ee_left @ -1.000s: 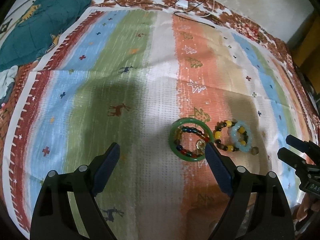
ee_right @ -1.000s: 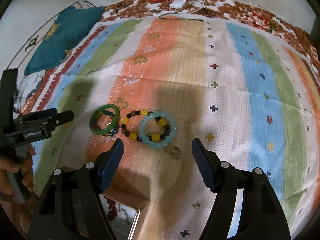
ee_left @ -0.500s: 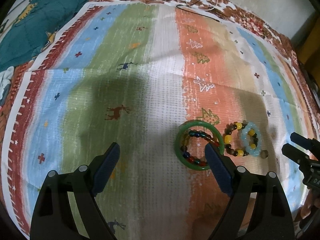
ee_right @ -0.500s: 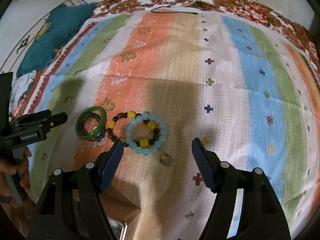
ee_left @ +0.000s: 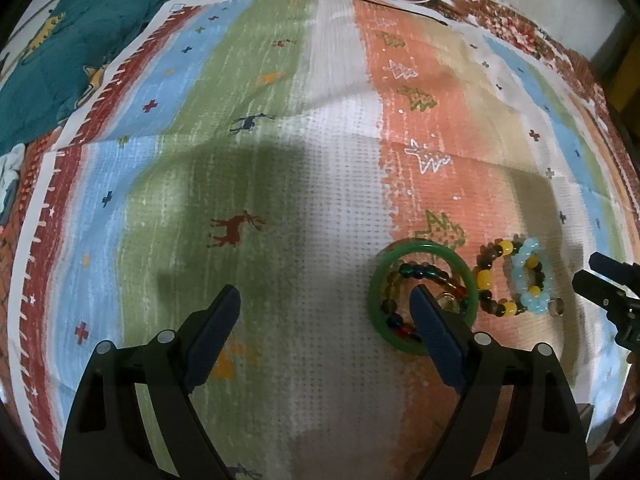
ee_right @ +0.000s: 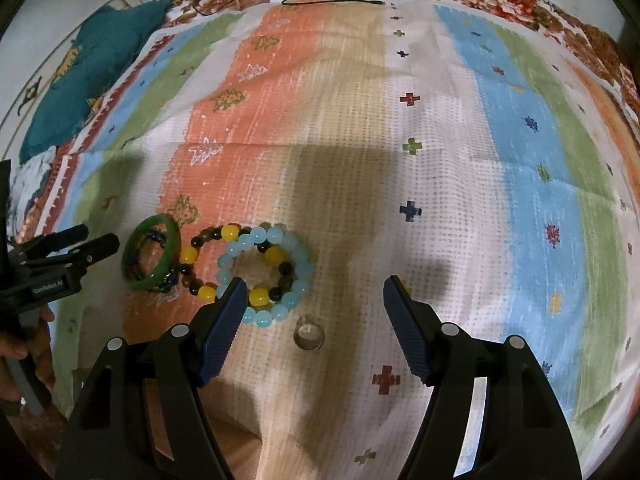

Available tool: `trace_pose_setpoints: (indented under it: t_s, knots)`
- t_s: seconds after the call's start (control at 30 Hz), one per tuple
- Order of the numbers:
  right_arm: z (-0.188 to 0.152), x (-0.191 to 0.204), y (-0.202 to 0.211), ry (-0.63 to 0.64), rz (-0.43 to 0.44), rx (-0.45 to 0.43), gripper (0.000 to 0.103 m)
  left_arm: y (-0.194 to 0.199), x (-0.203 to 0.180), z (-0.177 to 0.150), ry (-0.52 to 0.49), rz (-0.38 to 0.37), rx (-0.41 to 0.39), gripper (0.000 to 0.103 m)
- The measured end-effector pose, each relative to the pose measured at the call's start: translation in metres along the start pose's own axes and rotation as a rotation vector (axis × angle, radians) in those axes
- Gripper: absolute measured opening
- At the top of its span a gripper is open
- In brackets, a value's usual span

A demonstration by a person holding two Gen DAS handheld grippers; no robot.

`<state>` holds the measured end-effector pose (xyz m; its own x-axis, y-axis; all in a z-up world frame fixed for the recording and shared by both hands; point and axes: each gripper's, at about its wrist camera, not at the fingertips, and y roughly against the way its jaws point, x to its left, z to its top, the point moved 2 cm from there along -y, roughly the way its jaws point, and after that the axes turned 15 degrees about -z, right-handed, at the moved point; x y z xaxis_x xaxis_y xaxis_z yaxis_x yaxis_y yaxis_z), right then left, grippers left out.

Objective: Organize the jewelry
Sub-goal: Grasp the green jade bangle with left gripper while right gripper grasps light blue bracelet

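Both wide-open, empty hand-held grippers, left [ee_left: 324, 312] and right [ee_right: 314, 300], have sunk closer to the bracelets [ee_right: 264, 272] on the striped cloth [ee_right: 440, 160].

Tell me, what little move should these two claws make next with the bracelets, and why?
Probably lower the right gripper a little further onto the pale blue bead bracelet. Its jaws stand open and empty above the cloth, the bracelet lies just by its left finger, and the small clear ring sits between the fingers.
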<state>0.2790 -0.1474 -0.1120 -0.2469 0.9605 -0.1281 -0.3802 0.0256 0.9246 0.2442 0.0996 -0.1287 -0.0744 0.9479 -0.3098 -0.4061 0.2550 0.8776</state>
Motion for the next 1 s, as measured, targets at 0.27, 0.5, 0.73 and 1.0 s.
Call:
trace_pose_setpoints:
  t_s: [0.27,0.5,0.73,1.0]
  knots:
    - [0.004,0.006,-0.005,0.021,-0.012,-0.003,0.070,-0.010,0.004,-0.001,-0.016,0.035,0.034,0.085]
    - [0.006,0.008,-0.011,0.029,-0.023,0.005,0.070,-0.018,0.010,0.001,-0.023,0.049,0.047,0.086]
    - [0.008,0.009,-0.015,0.028,-0.030,0.010,0.070,-0.023,0.008,0.002,-0.045,0.065,0.050,0.087]
    - [0.012,0.010,-0.021,0.033,-0.042,0.012,0.070,-0.028,0.001,0.002,-0.098,0.083,0.060,0.078]
